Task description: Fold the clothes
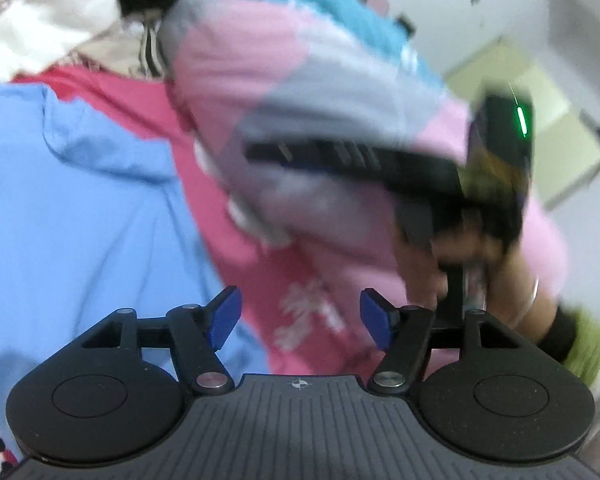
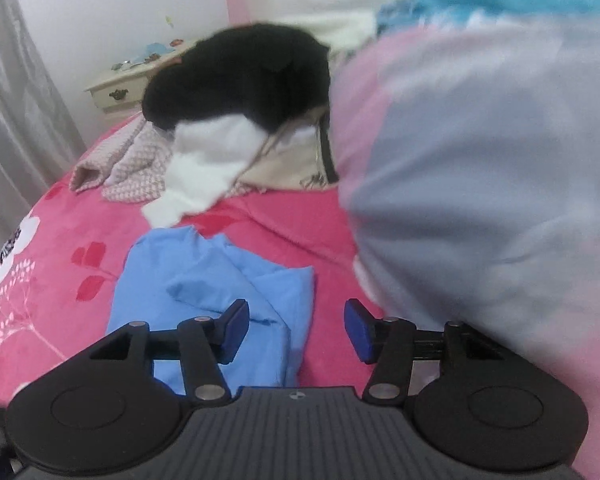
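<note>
A pink, grey and turquoise colour-block garment (image 1: pixel 300 92) bulges up in a blurred heap ahead of my left gripper (image 1: pixel 300 320). That gripper stands open, with only the pink bedspread (image 1: pixel 284 272) showing between its blue pads. A light blue garment (image 1: pixel 80 200) lies crumpled to its left. In the right wrist view my right gripper (image 2: pixel 298 332) is open too and holds nothing. It hovers over the edge of the light blue garment (image 2: pixel 220 280), and the colour-block garment (image 2: pixel 480 180) fills the right side. A person's hand (image 1: pixel 516 280) holds the right gripper at the right of the left wrist view.
A pile of other clothes lies at the far side of the bed: a black garment (image 2: pixel 240 80), a white one (image 2: pixel 204 168) and a patterned knit (image 2: pixel 132 160). A cream nightstand (image 2: pixel 120 92) and a grey curtain (image 2: pixel 16 120) stand beyond the bed's left edge.
</note>
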Demonstrator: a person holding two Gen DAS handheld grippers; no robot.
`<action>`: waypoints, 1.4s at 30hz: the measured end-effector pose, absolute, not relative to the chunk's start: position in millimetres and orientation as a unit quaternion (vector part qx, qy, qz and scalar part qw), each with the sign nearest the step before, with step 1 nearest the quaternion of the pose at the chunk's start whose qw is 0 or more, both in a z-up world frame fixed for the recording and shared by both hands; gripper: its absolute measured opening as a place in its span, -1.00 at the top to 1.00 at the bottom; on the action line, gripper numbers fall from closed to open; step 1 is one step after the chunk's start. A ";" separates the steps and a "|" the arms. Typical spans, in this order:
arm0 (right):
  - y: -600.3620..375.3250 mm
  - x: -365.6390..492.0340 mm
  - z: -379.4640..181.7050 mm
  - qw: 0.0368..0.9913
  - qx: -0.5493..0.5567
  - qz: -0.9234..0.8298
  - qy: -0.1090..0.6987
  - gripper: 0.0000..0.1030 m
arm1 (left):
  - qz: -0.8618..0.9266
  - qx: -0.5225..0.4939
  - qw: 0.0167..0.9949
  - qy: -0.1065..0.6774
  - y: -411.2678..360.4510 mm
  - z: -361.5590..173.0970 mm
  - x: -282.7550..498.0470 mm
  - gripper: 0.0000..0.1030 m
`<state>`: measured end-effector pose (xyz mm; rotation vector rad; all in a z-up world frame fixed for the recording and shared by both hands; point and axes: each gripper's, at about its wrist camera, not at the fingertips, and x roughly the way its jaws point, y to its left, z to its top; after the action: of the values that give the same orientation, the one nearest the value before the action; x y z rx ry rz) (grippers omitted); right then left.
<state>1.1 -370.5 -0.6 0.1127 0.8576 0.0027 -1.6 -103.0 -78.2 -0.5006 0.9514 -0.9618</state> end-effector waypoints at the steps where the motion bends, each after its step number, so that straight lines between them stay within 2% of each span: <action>1: -369.5 -6.0 10.3 0.910 0.043 -0.005 0.412 -0.16 | -0.439 -0.239 0.754 0.425 -96.6 -69.4 -1.3 -0.28; 3: -368.6 -20.9 32.7 0.913 0.027 -0.018 0.408 -0.23 | -0.434 -0.256 0.764 0.402 -78.9 -51.0 -3.0 -0.30; 9: -359.2 -78.3 96.0 0.906 0.010 -0.020 0.423 -0.24 | -0.401 -0.251 0.793 0.383 2.0 -15.8 -27.9 -0.31; 13: -340.1 -138.3 116.3 0.902 0.064 0.009 0.427 -0.27 | -0.362 -0.222 0.811 0.402 51.3 -19.9 -49.8 -0.31; 16: -323.2 -180.3 102.0 0.896 0.150 0.042 0.415 -0.29 | -0.336 -0.204 0.797 0.458 68.4 -50.1 -67.3 -0.32; 19: -301.3 -219.5 61.8 0.882 0.239 0.067 0.400 -0.29 | -0.312 -0.172 0.785 0.507 63.2 -95.4 -91.9 -0.31; 24: -274.5 -239.1 -1.3 0.851 0.318 0.071 0.411 -0.27 | -0.310 -0.087 0.813 0.485 36.5 -122.9 -121.8 -0.26; 31: -267.3 -237.8 -31.2 0.831 0.310 0.089 0.454 -0.27 | -0.351 0.024 0.834 0.425 19.6 -128.5 -131.9 -0.25; 42: -239.1 -244.3 -68.6 0.795 0.318 0.120 0.502 -0.26 | -0.380 -0.056 0.792 0.475 47.5 -140.1 -103.7 0.13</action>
<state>-244.3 -239.1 -68.6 0.6836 1.0798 0.2570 -103.7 47.5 -140.1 -0.1196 1.0217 -0.8178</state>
